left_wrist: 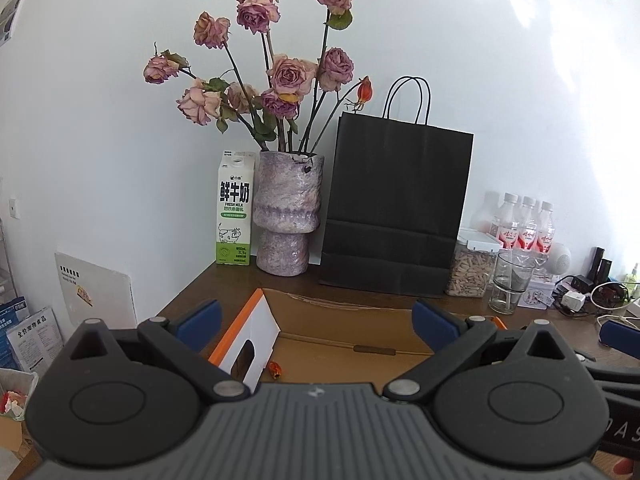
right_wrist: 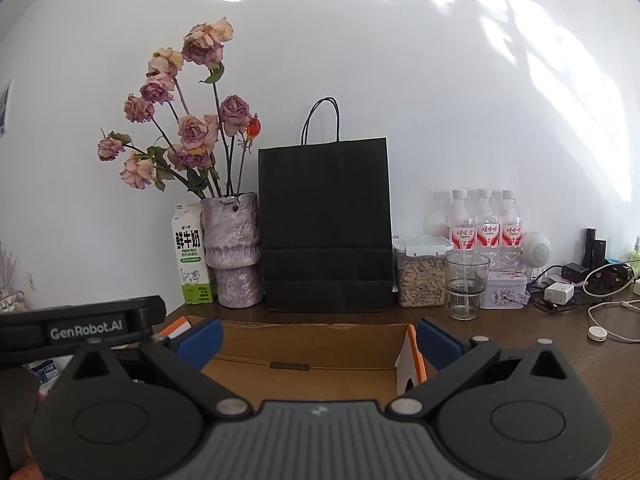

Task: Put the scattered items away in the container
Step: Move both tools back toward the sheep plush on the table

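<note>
Hovering w/ both grippers spread wide, empty — left gripper point(left_wrist: 316, 320), right gripper point(right_wrist: 318, 338) — you've the cardboard box point(left_wrist: 352, 344) directly ahead-below. Small orange item point(left_wrist: 275, 369) lies inside, nearer your left.

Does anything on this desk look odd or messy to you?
The roses in the vase are wilted and drooping. Cables lie tangled at the desk's right end. A small orange-red scrap lies alone in the cardboard box.
</note>
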A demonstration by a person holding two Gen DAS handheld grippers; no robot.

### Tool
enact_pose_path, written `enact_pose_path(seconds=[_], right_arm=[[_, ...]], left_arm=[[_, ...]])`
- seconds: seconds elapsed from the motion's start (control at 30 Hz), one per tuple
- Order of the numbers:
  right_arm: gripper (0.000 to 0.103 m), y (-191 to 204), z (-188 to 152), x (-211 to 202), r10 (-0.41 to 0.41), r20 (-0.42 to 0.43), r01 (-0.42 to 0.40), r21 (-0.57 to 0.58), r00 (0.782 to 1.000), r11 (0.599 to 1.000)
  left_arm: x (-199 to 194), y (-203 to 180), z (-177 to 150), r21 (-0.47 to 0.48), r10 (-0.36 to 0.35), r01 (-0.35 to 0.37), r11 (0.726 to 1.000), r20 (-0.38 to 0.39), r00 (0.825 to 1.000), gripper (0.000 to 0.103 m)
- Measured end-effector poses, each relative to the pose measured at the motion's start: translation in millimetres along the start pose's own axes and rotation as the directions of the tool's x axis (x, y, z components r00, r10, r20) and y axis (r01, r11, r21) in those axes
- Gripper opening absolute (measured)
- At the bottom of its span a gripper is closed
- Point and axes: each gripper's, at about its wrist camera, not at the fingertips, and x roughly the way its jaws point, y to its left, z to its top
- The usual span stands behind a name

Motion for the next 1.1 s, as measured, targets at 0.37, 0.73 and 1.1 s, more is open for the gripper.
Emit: enact_pose_path(seconds=[0.37,0.73,1.1], right_arm=[[0.103,-0.5,-8.9,-52.7,0.006,-0.004,-0.006,-0.042,1.0,0.999],[0.103,-2.1,-33.8,-116.8,0.036,-0.021,-0.037,-0.084,0.999,0.996],[0.103,-13.4,-60.0,-148.4,0.018,-0.073,-0.024,-0.076,0.997,0.997]], left_arm=[[-54.4,15.9,-3.4,0.005,-0.036,0.036,0.999,0.018,0.999,0.103],[-104.9,41.5,-26.1,0.005,-0.036,0.036,0.999,0.009,0.999,0.103],[-132.4,68.1,-57.1,-0.015,-0.017,0.017,1.0,-0.033,0.999,0.103]])
